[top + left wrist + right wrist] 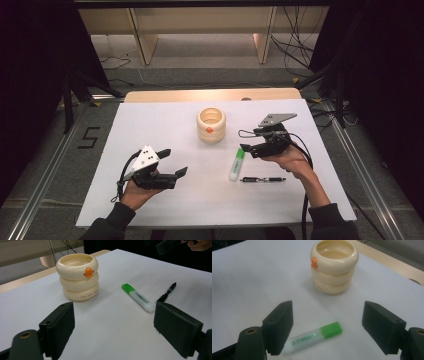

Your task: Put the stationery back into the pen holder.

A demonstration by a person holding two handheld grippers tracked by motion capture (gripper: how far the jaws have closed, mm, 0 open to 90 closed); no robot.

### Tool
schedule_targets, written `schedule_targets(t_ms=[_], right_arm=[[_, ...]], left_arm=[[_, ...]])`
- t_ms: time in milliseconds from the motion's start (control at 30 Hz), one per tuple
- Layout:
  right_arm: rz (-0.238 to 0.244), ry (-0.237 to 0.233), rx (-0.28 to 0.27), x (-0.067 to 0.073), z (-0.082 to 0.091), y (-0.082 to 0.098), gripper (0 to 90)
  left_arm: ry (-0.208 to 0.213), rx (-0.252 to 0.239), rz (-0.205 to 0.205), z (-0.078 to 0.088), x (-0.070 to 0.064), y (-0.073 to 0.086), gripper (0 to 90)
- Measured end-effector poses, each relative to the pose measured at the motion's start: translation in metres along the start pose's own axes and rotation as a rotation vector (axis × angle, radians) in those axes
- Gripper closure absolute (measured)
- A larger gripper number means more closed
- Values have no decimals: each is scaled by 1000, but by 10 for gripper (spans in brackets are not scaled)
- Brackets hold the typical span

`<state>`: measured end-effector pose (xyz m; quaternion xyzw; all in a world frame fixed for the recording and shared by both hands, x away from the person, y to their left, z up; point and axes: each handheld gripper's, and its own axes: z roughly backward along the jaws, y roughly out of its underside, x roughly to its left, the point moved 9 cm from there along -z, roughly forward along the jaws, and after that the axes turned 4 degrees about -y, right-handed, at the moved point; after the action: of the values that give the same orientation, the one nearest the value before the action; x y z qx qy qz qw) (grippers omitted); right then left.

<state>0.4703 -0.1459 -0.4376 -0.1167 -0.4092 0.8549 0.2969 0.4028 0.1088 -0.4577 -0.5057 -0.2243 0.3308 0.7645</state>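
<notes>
Just in front of the cream holder [334, 267], between the right gripper [329, 327]'s spread, empty jaws, lies the highlighter [313, 338], probably light, stiff and slick, best pinched mid-barrel.

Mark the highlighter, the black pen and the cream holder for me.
highlighter [312, 338]: right gripper view, on its clear printed barrel.
black pen [262, 179]: high view, mid-barrel.
cream holder [77, 282]: left gripper view, on its middle ring.

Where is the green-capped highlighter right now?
In the high view the highlighter lies on the white sheet, beside the right gripper, between the cream holder and the black pen.
</notes>
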Motion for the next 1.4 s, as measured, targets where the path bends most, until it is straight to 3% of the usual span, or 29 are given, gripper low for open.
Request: schedule_targets(t_ms=[300, 400, 800, 1400], right_arm=[[22, -40, 101, 7, 2, 23, 258], [19, -65, 110, 10, 3, 30, 254], [14, -90, 194, 14, 4, 54, 176], [66, -97, 315, 18, 5, 80, 269]], left_arm=[[0, 1, 0, 0, 0, 0, 165], [2, 5, 0, 0, 0, 1, 165], [1, 7, -1, 0, 0, 1, 165], [2, 9, -5, 0, -1, 1, 165]])
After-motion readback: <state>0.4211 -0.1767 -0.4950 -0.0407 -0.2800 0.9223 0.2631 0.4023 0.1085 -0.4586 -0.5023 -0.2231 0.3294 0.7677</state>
